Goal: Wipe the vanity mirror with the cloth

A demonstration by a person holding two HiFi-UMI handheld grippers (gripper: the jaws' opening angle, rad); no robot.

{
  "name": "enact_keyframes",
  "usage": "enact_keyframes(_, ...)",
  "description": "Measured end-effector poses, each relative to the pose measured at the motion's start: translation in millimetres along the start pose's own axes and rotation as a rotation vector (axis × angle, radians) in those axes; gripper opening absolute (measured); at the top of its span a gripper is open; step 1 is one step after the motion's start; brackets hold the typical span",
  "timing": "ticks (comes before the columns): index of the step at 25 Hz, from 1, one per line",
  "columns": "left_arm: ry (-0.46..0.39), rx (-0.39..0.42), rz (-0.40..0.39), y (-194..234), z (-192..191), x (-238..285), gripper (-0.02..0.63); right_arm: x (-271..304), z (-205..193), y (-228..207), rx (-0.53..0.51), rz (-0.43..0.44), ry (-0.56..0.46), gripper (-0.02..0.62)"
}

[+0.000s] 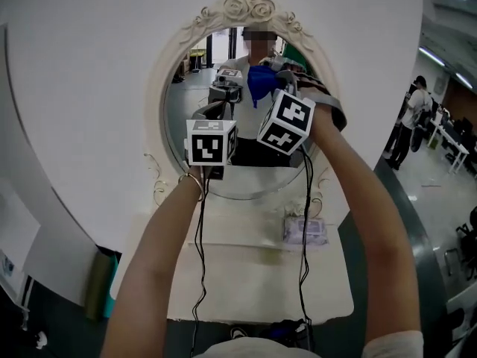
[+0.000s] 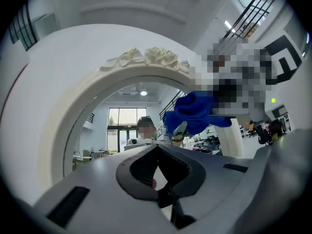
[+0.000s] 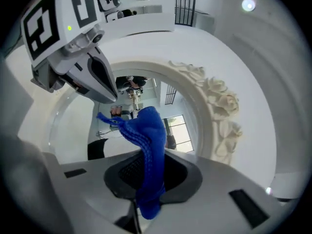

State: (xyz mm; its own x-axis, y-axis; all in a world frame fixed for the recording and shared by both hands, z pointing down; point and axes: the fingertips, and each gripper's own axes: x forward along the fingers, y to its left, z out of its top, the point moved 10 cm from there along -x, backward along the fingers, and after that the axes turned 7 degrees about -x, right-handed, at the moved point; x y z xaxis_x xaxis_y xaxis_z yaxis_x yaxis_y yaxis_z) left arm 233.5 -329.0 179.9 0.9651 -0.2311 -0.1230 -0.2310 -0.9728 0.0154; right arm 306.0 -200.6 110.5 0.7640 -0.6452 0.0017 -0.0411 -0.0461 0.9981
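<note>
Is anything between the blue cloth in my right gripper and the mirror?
Nothing visible. The blue knitted cloth, clamped in the right gripper, faces the oval cream-framed mirror directly; the left gripper sits beside it.

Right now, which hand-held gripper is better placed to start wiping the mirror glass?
Right. The right hand-held gripper is shut on the blue cloth and raised in front of the vanity mirror. The left hand-held gripper holds nothing.
</note>
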Motion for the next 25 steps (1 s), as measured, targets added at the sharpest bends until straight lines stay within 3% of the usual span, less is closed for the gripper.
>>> enact_keyframes(4,-0.041,-0.007,-0.04,-17.2,28.4,11.8,0.005,2.1,-5.0,-34.4,-0.038,-0.076,0.014,0.066)
enact_keyframes(9,-0.043,-0.001,-0.065,-31.1,34.2,22.5,0.005,2.3,-4.8,-37.3,-0.093,-0.098,0.012,0.066)
enact_keyframes(16,-0.027,-0.012,-0.07,-34.6,18.7,29.6,0.006,2.5,-8.9,-25.4,-0.14,-0.106,0.005,0.066)
enact_keyframes(25,0.038,-0.039,-0.062,-34.0,-27.7,20.4,0.005,1.4,-28.4,17.2,-0.141,-0.049,0.039,0.066)
